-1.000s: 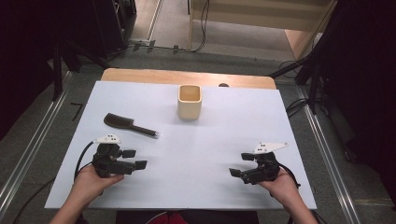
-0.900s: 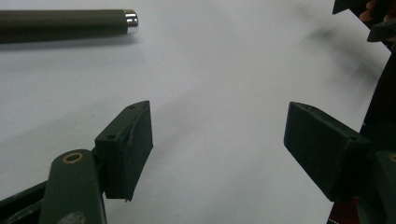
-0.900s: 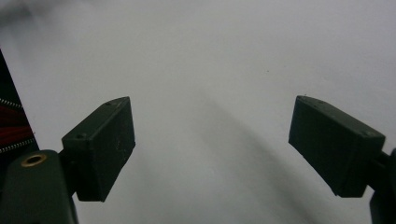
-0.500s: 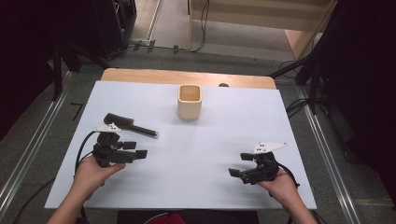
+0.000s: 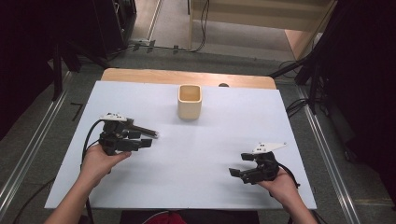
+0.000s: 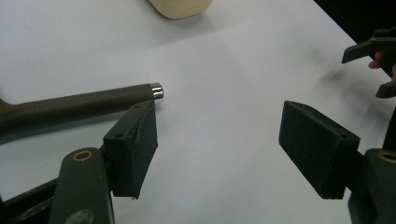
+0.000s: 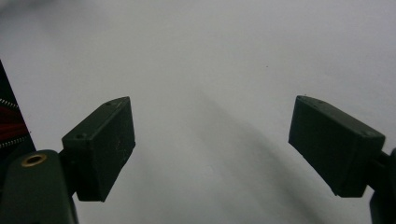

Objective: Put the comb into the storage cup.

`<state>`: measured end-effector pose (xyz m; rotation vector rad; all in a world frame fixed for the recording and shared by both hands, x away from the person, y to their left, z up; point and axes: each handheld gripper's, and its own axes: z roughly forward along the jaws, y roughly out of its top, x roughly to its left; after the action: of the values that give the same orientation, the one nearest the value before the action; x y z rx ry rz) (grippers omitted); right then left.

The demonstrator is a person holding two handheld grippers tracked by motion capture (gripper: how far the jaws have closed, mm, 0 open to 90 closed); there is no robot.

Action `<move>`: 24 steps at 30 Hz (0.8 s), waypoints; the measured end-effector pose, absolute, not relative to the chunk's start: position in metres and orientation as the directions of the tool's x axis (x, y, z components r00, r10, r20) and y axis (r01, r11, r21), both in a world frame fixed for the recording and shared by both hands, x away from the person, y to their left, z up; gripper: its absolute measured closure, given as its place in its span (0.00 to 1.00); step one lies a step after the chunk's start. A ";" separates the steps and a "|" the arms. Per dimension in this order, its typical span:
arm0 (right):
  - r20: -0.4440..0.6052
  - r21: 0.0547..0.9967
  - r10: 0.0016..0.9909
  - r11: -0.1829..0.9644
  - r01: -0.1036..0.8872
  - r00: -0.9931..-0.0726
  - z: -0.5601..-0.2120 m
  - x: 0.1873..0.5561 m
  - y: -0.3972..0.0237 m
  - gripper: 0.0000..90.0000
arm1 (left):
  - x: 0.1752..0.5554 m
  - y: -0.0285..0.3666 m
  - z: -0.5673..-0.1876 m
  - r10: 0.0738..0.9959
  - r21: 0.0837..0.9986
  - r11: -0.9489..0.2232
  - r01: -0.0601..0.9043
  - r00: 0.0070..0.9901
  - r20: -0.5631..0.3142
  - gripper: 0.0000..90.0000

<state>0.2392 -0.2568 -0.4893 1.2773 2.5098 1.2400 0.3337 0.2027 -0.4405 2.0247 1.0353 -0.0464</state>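
Observation:
A dark utensil (image 5: 144, 131) with a long handle and a metal end cap lies on the white table sheet (image 5: 210, 140); my left gripper (image 5: 145, 139) hides its wide end in the high view. In the left gripper view the handle (image 6: 84, 105) ends just past the tip of the left jaw, outside the gap. My left gripper (image 6: 219, 116) is open; its jaws have just been closing slightly, with nothing between them. A beige square cup (image 5: 189, 101) stands upright at the back centre. My right gripper (image 5: 238, 164) rests open near the front right, with bare sheet between its jaws (image 7: 212, 116).
The cup's base (image 6: 180, 7) shows at the top of the left gripper view, and the right gripper (image 6: 373, 60) at its right edge. A wooden table edge (image 5: 187, 77) runs behind the sheet. Dark stands and cables surround the table.
My left gripper has moved away from the front edge toward the utensil and now covers part of it. The right gripper has stayed put.

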 end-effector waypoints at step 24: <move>0.280 0.695 0.704 0.320 0.644 -0.652 -0.489 0.235 -0.262 0.14 | 0.387 0.166 -0.437 0.661 0.661 -0.317 0.680 0.659 -0.360 0.32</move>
<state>0.2345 -0.2622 -0.4888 1.2757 2.4913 1.2566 0.3865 0.1663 -0.4370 2.0400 1.0382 -0.0290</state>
